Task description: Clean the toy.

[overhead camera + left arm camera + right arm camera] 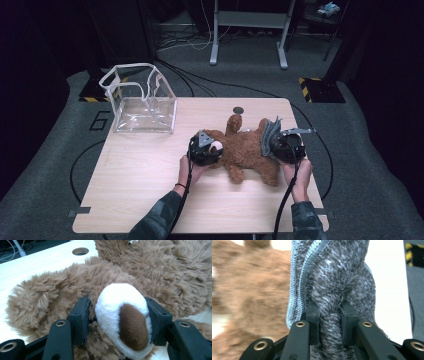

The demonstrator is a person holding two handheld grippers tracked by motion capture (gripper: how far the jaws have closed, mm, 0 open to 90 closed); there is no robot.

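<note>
A brown teddy bear (247, 150) lies on the light wooden table (145, 170), its limbs spread. My left gripper (212, 148) is shut on the bear's white muzzle (122, 315) with the brown nose, a jaw pressing on each side. A grey fuzzy cloth (268, 134) with blue stitched edges stands bunched at the bear's right side. My right gripper (274, 145) is shut on that grey cloth (332, 290), which rises in a fold between the jaws. A person's hands hold both grippers from the near side.
A clear plastic bag (142, 102) with white trim stands open at the table's far left corner. A round hole (238, 110) sits near the far edge. Cables (285, 200) trail from the grippers toward the near edge. Dark floor surrounds the table.
</note>
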